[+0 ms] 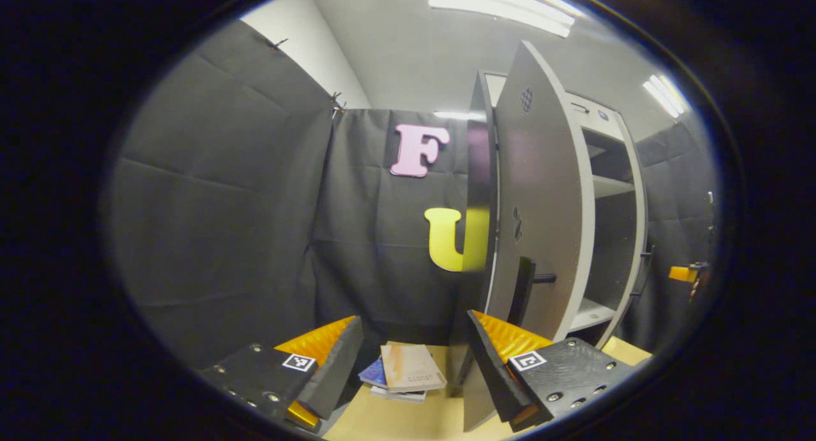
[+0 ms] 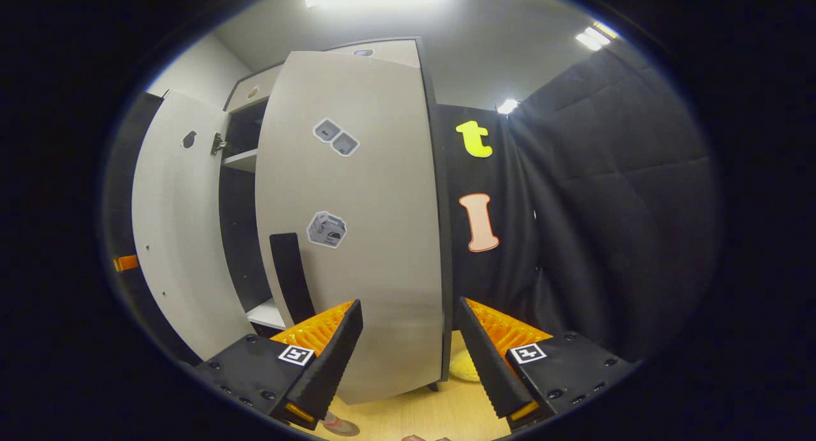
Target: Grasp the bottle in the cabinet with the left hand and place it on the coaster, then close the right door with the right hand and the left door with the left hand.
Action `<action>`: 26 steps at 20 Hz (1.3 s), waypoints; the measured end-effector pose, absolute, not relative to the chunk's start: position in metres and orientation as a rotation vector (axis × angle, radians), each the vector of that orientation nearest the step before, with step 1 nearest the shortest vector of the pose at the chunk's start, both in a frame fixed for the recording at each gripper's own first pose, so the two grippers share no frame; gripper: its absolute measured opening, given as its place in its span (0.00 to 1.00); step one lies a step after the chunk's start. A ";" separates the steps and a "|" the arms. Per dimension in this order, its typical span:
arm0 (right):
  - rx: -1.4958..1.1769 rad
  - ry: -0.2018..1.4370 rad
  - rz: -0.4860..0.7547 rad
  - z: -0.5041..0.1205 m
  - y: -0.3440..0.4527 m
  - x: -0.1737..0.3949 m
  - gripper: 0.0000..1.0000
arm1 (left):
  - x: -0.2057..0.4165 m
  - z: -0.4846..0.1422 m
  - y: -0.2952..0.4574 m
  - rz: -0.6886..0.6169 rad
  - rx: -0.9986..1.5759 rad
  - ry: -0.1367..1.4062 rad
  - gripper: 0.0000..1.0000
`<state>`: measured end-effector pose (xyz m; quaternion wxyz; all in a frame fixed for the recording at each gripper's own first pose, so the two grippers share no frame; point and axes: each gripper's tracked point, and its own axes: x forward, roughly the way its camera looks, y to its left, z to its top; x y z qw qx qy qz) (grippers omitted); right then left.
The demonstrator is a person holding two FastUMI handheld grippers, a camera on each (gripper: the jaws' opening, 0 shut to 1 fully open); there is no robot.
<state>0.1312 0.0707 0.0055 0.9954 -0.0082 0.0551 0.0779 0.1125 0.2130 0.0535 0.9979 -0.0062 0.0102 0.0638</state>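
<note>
In the left gripper view the left gripper hangs with its fingers wide and empty over the bench, just beside the left door, which stands open on bare shelves with no bottle to be seen; I judge it should wait here. In the right gripper view the right gripper, fingers wide and holding nothing, faces the right door just beside its dark handle. Closing looks like the step in hand: push flat on the panel's free edge, steadily, until it seats.
</note>
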 end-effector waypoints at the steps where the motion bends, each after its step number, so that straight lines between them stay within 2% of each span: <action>1: -0.012 0.113 0.138 0.002 0.066 0.128 0.96 | 0.122 0.054 0.211 0.104 0.001 0.018 0.99; 3: -0.003 0.114 0.103 -0.001 0.057 0.122 0.95 | 0.144 0.055 0.207 0.063 0.023 0.018 0.99; 4: 0.000 0.117 0.087 -0.004 0.053 0.119 0.91 | 0.151 0.056 0.206 0.049 0.027 0.014 0.99; 5: 0.003 0.120 0.071 -0.007 0.048 0.116 0.95 | 0.158 0.057 0.203 0.030 0.025 0.007 0.99; 7: 0.006 0.127 0.040 -0.012 0.040 0.110 0.95 | 0.168 0.052 0.194 -0.007 0.023 0.010 0.88; 8: 0.007 0.133 0.026 -0.015 0.035 0.108 0.96 | 0.173 0.051 0.190 -0.016 0.032 0.012 0.89; 9: 0.011 0.140 0.013 -0.017 0.032 0.105 0.96 | 0.175 0.052 0.188 -0.010 0.041 0.014 0.94; 11: 0.016 0.148 -0.014 -0.023 0.025 0.102 0.96 | 0.173 0.054 0.181 -0.005 0.060 0.016 0.93; 12: 0.016 0.156 -0.030 -0.026 0.022 0.101 0.95 | 0.171 0.053 0.179 0.001 0.061 0.019 0.99; 13: 0.016 0.165 -0.038 -0.029 0.020 0.100 0.95 | 0.170 0.052 0.177 0.009 0.063 0.016 0.93; 14: 0.022 0.173 -0.038 -0.031 0.021 0.099 0.96 | 0.172 0.051 0.177 0.015 0.062 0.016 0.98; 15: 0.031 0.180 -0.033 -0.033 0.023 0.099 0.96 | 0.172 0.052 0.175 0.014 0.062 0.015 0.98; 16: 0.040 0.183 -0.026 -0.034 0.026 0.099 0.96 | 0.173 0.052 0.173 0.005 0.064 0.017 0.93; 17: 0.043 0.185 -0.019 -0.035 0.028 0.098 0.96 | 0.175 0.053 0.170 -0.007 0.065 0.016 0.99; 18: 0.042 0.186 -0.016 -0.036 0.029 0.098 0.96 | 0.177 0.055 0.165 -0.023 0.058 0.012 0.93; 19: 0.038 0.186 -0.014 -0.037 0.029 0.098 0.92 | 0.179 0.056 0.156 -0.042 0.047 0.009 0.93; 20: 0.035 0.186 -0.013 -0.037 0.030 0.098 0.92 | 0.185 0.051 0.141 -0.062 0.046 0.018 0.96; 21: 0.033 0.185 -0.012 -0.038 0.030 0.097 0.96 | 0.188 0.046 0.124 -0.082 0.057 0.031 0.93; 24: 0.033 0.187 -0.021 -0.037 0.024 0.094 0.96 | 0.192 0.039 0.098 -0.101 0.040 0.023 0.93; 26: 0.036 0.186 -0.041 -0.039 0.014 0.089 0.96 | 0.196 0.035 0.090 -0.085 0.008 0.033 0.97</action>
